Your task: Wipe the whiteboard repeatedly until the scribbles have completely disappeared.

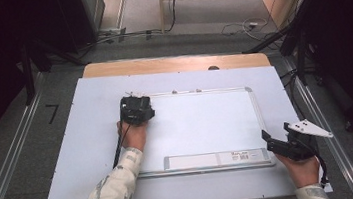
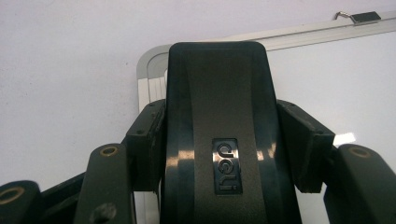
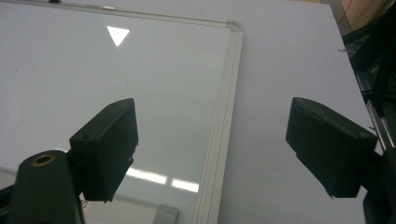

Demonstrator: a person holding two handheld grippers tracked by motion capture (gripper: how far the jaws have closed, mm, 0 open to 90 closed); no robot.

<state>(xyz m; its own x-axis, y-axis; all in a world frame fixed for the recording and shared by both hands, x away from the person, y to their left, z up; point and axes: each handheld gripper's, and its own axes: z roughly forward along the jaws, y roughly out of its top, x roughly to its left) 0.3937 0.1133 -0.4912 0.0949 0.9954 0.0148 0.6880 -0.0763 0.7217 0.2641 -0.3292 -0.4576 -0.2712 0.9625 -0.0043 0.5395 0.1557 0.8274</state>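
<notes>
A whiteboard (image 1: 202, 121) with a silver frame lies flat on the table. My left gripper (image 1: 135, 108) is over the board's far left corner, shut on a black whiteboard eraser (image 2: 219, 140) with a small logo plate on its back. The eraser stands between both pads and covers the board's corner (image 2: 149, 60). My right gripper (image 1: 276, 141) rests at the board's near right corner, open, with nothing between its fingers (image 3: 109, 147). Below its jaws the board's right frame edge (image 3: 224, 107) runs.
The board sits on a pale sheet (image 1: 93, 139) covering a wooden table (image 1: 175, 63). A silver pen tray (image 1: 216, 159) runs along the board's near edge. Hanger clips (image 2: 364, 17) sit on the far frame. Cables and dark stands lie on the floor beyond.
</notes>
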